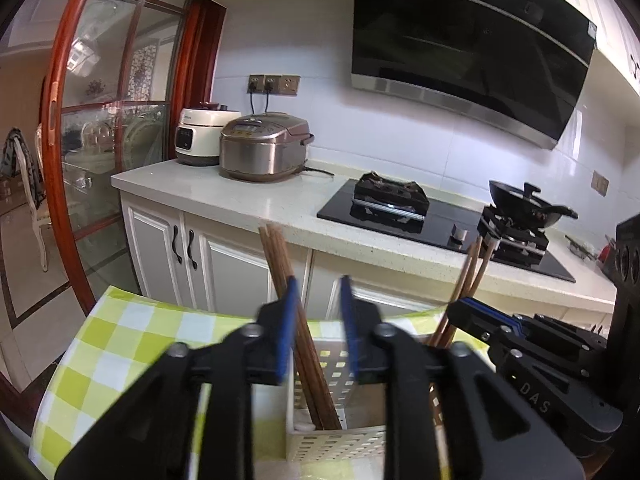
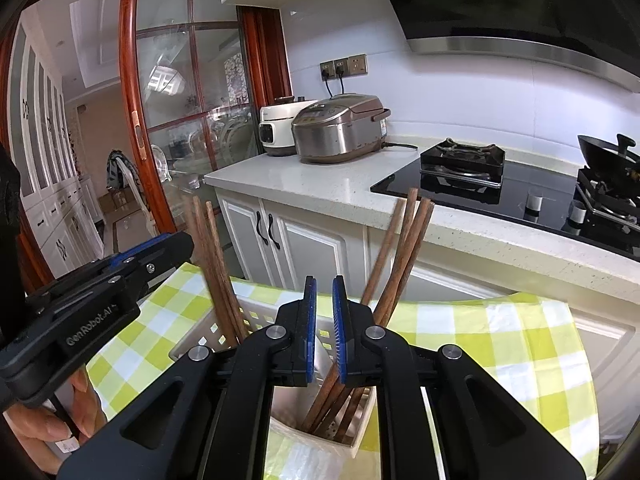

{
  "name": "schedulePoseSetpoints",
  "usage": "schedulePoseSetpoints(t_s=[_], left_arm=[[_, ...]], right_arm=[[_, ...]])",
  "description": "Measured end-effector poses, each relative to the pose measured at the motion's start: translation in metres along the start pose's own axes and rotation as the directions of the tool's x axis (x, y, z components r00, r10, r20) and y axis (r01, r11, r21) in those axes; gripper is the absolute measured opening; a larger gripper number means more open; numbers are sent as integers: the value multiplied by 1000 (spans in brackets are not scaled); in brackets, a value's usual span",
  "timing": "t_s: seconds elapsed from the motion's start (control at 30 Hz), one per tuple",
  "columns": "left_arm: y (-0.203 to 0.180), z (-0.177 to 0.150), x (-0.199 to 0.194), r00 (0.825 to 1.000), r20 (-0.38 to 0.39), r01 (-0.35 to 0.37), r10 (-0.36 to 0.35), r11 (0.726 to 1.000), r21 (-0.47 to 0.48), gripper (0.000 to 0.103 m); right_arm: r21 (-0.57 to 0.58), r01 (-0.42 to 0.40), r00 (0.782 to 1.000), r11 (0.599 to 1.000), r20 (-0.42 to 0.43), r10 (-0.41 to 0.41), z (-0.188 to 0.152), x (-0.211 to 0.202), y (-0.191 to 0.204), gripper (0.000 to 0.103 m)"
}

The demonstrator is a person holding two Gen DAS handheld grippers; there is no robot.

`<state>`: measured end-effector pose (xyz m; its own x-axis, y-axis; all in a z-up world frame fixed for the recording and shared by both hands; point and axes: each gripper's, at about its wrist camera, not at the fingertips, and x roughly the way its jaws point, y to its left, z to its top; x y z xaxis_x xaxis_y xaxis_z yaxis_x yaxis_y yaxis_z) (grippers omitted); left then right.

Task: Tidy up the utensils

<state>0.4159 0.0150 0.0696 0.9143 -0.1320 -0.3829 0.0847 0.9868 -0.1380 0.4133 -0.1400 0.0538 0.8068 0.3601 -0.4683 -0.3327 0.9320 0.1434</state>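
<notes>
A cream perforated utensil holder (image 1: pixel 320 440) (image 2: pixel 352 440) stands on a green-and-white checked cloth (image 1: pixel 132 344) (image 2: pixel 500 344). Brown wooden chopsticks lean in its left compartment (image 1: pixel 288 292) (image 2: pixel 218 264) and in its right compartment (image 1: pixel 464 280) (image 2: pixel 404 248). My left gripper (image 1: pixel 319 292) hovers over the holder, jaws open, empty, with the left chopsticks just beside its left finger. My right gripper (image 2: pixel 323 292) hovers over the holder too, jaws slightly apart, nothing between them. Each gripper shows in the other's view: the right one (image 1: pixel 480 316), the left one (image 2: pixel 160 248).
A kitchen counter (image 1: pixel 240 196) lies behind, with two rice cookers (image 1: pixel 264 148) (image 2: pixel 340 128), a black gas hob (image 1: pixel 400 208) (image 2: pixel 460 172) and a wok (image 1: pixel 528 204). White cabinets (image 1: pixel 180 248) stand below. A red-framed glass door (image 1: pixel 100 120) is at the left.
</notes>
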Motion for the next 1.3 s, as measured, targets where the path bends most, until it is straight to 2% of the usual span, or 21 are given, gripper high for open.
schedulePoseSetpoints(t_s=[0.03, 0.17, 0.2, 0.3, 0.4, 0.5, 0.63, 0.67, 0.77, 0.87, 1.03, 1.3], left_arm=[[1, 2, -5, 1000, 12, -6, 6, 1000, -5, 39], [2, 10, -22, 998, 49, -25, 25, 1000, -7, 56], [3, 12, -26, 998, 60, -32, 32, 999, -9, 65], [2, 16, -46, 993, 104, -55, 56, 998, -15, 82], [-2, 18, -71, 982, 164, -91, 91, 996, -5, 99], [-7, 18, -99, 968, 219, -131, 124, 991, 20, 98], [-14, 15, -132, 954, 253, -180, 160, 982, 58, 98], [-16, 13, -139, 953, 257, -183, 161, 981, 63, 98], [-19, 4, -159, 948, 271, -192, 169, 979, 62, 98], [-24, -9, -171, 955, 256, -175, 148, 981, 84, 98], [-31, -36, -178, 967, 210, -171, 142, 977, 125, 98], [-26, -79, -173, 984, 104, -155, 142, 980, 125, 98]], right_arm=[[1, 3, 1000, 1000, 4, -3, 1, -3, 0, 11], [0, 14, 999, 1000, 32, -14, 6, -21, 1, 14], [-1, 17, 999, 1000, 42, -17, 7, -27, 1, 15], [-4, 29, 997, 1000, 71, -28, 10, -45, 3, 35], [-16, 39, 994, 999, 98, -38, 9, -65, 6, 36], [-30, 69, 989, 997, 134, -64, 6, -89, 11, 47], [-33, 92, 978, 995, 189, -84, -1, -124, 17, 69], [-23, 90, 975, 996, 207, -84, -5, -134, 18, 72], [-1, 92, 966, 996, 241, -88, -15, -157, 21, 76], [5, 104, 967, 995, 235, -102, -25, -167, 24, 76], [17, 94, 974, 995, 207, -96, -42, -177, 25, 79], [9, 90, 989, 996, 121, -91, -73, -172, 28, 80]])
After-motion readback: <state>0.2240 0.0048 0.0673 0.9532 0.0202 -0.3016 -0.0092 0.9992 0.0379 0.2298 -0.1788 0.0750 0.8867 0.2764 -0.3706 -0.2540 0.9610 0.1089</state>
